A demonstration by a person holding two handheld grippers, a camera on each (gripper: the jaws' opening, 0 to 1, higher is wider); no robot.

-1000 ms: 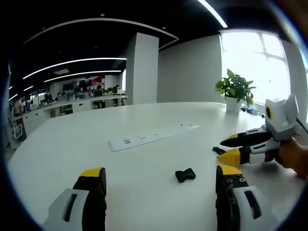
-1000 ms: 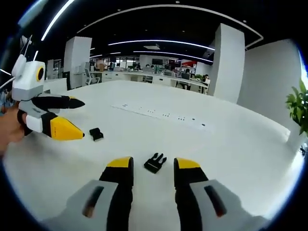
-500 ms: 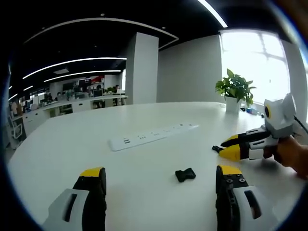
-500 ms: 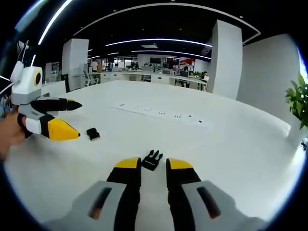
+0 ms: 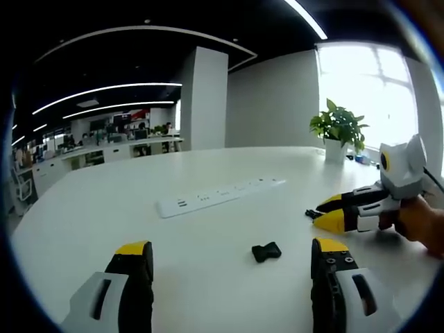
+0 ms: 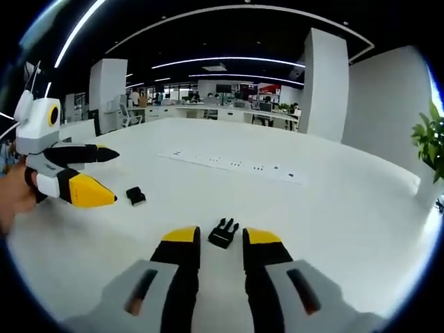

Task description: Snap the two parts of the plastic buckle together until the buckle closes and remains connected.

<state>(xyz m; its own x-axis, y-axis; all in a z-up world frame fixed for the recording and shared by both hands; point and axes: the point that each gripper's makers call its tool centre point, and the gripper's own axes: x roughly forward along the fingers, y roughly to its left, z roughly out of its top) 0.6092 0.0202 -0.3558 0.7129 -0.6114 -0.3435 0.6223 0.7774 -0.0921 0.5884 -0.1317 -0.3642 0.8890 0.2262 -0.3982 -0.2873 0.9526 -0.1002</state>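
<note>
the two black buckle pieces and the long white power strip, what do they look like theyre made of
Pronged black buckle piece and the socket-shaped black buckle piece: probably moulded plastic, going by the uniform dull black and crisp edges. Long white power strip: likely smooth hard plastic, with an even white casing and a slight sheen.

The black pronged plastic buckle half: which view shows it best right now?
The right gripper view: the black pronged plastic buckle half lies on the white table just beyond the right gripper, prongs visible. In the left gripper view it is a small dark speck at that gripper's tips.
</note>
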